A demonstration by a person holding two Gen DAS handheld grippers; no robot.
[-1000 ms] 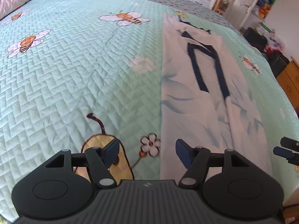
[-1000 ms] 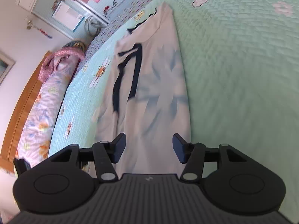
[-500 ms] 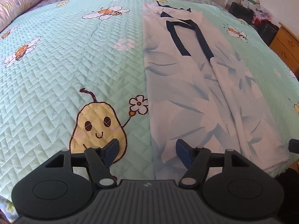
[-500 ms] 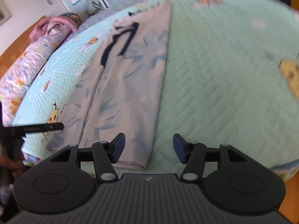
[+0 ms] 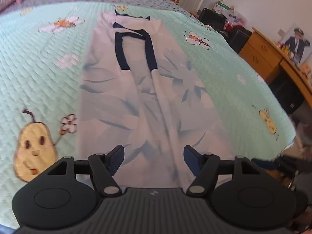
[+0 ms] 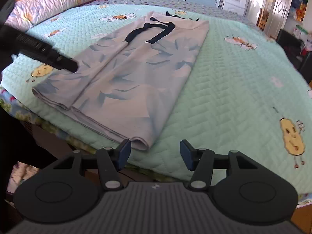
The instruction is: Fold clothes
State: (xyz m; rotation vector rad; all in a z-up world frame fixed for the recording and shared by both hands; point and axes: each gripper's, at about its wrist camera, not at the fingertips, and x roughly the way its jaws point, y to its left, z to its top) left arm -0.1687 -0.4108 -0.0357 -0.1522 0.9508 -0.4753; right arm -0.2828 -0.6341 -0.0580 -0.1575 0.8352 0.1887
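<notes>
**Garment in a long narrow strip on the bed, both grippers empty**

The pale white-and-blue leaf-print garment with navy trim [image 6: 136,74] lies flat on the mint-green quilted bedspread [image 6: 234,81], sides folded in to a long strip, neckline away from you, hem at the bedspread's near edge. It looks thin, soft and light: it'll sag and drape when lifted and may slide on the quilt, so the layers can shift. Pinch all layers at the hem corners, one corner per gripper.

Your left hand-held gripper [image 5: 153,159] hangs over the hem end, fingers apart, holding nothing. Your right hand-held gripper [image 6: 155,153] sits just off the garment's near hem corner, fingers apart too, empty.

The bedspread is soft, so it gives under pressure. A rolled floral quilt [image 6: 48,2] lies beyond the garment; a wooden dresser [image 5: 273,58] stands beside the bed.
</notes>
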